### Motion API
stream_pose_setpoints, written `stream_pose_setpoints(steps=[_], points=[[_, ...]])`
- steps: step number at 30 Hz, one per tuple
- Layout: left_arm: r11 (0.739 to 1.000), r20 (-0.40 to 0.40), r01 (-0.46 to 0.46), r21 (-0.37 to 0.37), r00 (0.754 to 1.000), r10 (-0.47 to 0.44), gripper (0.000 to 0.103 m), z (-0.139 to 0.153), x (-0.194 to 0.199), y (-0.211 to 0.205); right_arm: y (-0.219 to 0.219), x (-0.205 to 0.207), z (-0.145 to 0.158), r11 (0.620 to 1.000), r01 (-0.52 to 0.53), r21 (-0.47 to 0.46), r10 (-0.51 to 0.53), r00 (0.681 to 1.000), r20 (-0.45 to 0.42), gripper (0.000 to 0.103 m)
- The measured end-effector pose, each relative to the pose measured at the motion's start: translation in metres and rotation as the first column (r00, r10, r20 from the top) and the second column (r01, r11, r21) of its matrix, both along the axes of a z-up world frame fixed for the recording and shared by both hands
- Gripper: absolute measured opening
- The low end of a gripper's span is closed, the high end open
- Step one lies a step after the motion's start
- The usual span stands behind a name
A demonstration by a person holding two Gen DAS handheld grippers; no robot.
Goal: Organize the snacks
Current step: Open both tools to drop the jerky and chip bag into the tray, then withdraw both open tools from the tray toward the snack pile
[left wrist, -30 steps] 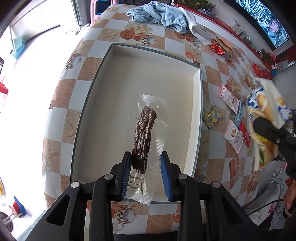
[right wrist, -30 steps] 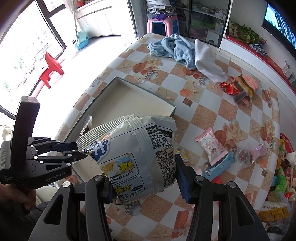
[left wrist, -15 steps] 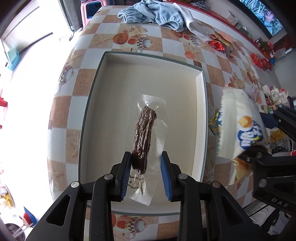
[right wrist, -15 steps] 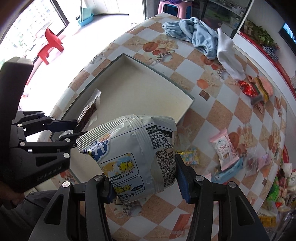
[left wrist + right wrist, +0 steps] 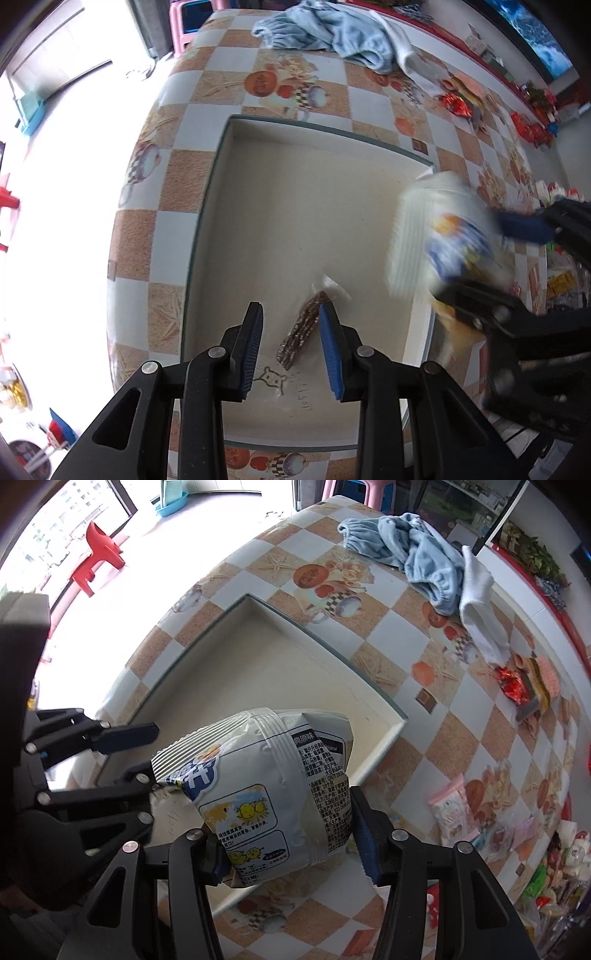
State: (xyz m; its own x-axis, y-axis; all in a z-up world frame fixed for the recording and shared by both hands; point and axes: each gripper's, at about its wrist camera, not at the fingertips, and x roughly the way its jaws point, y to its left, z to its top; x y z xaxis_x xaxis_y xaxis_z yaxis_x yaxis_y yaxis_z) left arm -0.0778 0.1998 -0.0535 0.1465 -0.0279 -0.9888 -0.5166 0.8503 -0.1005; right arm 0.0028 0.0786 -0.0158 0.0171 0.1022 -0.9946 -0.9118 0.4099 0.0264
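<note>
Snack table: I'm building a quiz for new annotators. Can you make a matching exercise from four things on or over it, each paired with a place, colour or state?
Things:
1. meat stick
2. bag of chips
3. blue cloth
4. pink packet

Descriptions:
A. crumpled at the far end of the table
B. sealed in a clear wrapper, over the tray floor
C. white and blue, with yellow cartoon faces
D. lying flat on the table, outside the tray

Pairs: 1-B, 2-C, 3-A, 4-D
</note>
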Motion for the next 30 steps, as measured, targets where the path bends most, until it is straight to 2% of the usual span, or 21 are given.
stream_pose_setpoints(steps=[1, 2, 5, 9, 14, 18, 20, 23, 26, 28, 30], points=[[1.000, 0.000, -0.010, -0.002, 1.000, 0.010, 0.035, 0.000, -0.001, 0.002, 0.002, 0.000, 0.003, 1.000, 0.001, 0.009, -0.001, 1.000, 0.011, 0.076], [1.000, 0.000, -0.023, -0.002, 1.000, 0.023, 0.035, 0.000, -0.004, 0.004, 0.003, 0.000, 0.007, 1.000, -0.001, 0.025, 0.001, 0.999, 0.033, 0.082], [0.999, -0.007, -0.053, -0.006, 0.999, 0.053, 0.035, -0.001, -0.012, 0.010, 0.005, 0.001, 0.014, 0.999, 0.002, 0.053, -0.004, 0.999, 0.037, 0.082], [0.996, -0.018, -0.084, -0.019, 0.996, 0.084, 0.035, -0.003, -0.025, 0.011, -0.003, 0.006, 0.014, 0.999, 0.026, 0.042, -0.028, 0.999, 0.042, 0.082], [0.997, -0.020, -0.062, -0.041, 0.998, 0.061, 0.035, -0.001, -0.029, -0.005, -0.041, 0.004, 0.008, 0.996, 0.087, 0.024, -0.087, 0.996, 0.033, 0.082], [0.997, 0.004, 0.021, -0.072, 1.000, -0.020, 0.036, 0.007, -0.017, -0.036, -0.090, -0.003, 0.001, 0.989, 0.146, 0.002, -0.146, 0.989, 0.017, 0.082], [0.993, 0.016, 0.086, -0.081, 0.996, -0.085, 0.048, 0.010, -0.006, -0.056, -0.118, -0.002, -0.007, 0.983, 0.184, -0.028, -0.183, 0.983, 0.015, 0.082], [0.972, 0.041, 0.216, -0.088, 0.976, -0.213, 0.050, 0.017, 0.013, -0.096, -0.165, 0.009, -0.020, 0.965, 0.253, -0.075, -0.253, 0.967, 0.015, 0.082], [0.946, 0.058, 0.305, -0.108, 0.952, -0.300, 0.050, 0.019, 0.028, -0.129, -0.204, 0.028, -0.025, 0.947, 0.312, -0.080, -0.312, 0.950, 0.017, 0.082], [0.926, 0.060, 0.359, -0.118, 0.933, -0.355, 0.050, 0.016, 0.041, -0.153, -0.225, 0.041, -0.027, 0.945, 0.316, -0.083, -0.313, 0.949, 0.040, 0.082], [0.909, 0.057, 0.396, -0.126, 0.918, -0.392, 0.050, 0.012, 0.051, -0.172, -0.236, 0.050, -0.031, 0.954, 0.279, -0.107, -0.273, 0.959, 0.074, 0.082]])
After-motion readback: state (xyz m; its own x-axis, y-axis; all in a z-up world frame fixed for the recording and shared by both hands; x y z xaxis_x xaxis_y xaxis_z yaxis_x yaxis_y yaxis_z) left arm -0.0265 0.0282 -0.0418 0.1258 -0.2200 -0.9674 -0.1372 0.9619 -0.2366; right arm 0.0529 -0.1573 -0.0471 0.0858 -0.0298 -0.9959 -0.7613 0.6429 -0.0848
